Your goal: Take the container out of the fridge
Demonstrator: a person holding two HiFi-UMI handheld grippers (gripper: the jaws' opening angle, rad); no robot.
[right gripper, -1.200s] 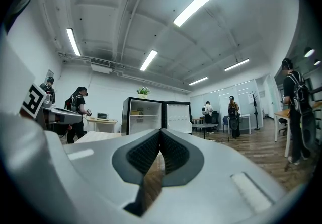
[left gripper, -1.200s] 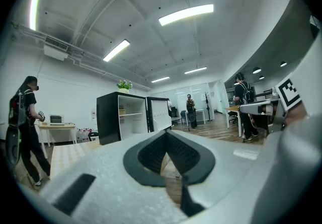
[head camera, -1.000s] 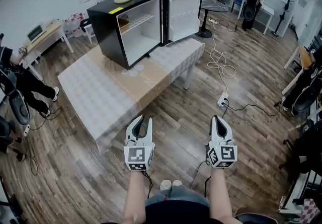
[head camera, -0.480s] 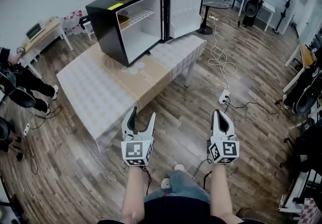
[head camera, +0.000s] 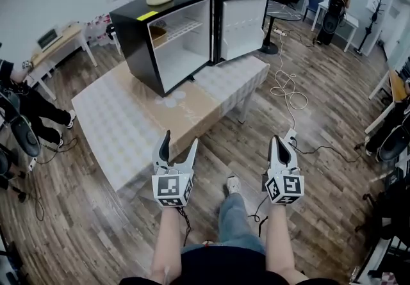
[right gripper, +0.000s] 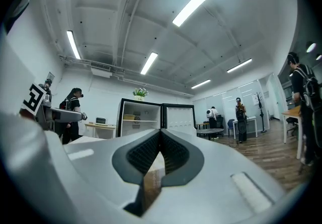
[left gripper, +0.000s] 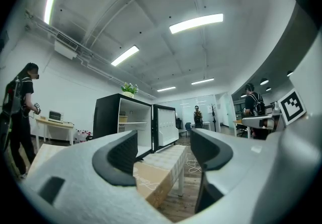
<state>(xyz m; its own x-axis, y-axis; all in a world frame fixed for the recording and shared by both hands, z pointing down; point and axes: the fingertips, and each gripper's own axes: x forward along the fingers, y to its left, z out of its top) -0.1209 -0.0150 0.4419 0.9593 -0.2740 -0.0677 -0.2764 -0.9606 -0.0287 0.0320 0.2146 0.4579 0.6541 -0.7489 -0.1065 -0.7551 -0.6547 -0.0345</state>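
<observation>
A wood-floored office is being shown; the open fridge (head camera: 136,37) is being carried by a long table (head camera: 122,114). The container (head camera: 157,33) is being kept on the fridge's upper shelf. Well short of the fridge, the left tongs (head camera: 180,140), whose jaws have just been opening, are being held released and empty; the right tongs (head camera: 280,141) are being held clenched, empty.

Open-plan office, perhaps a lab: desks (head camera: 59,41), strip lights (left gripper: 196,23), wood-look floor (head camera: 333,200).
</observation>
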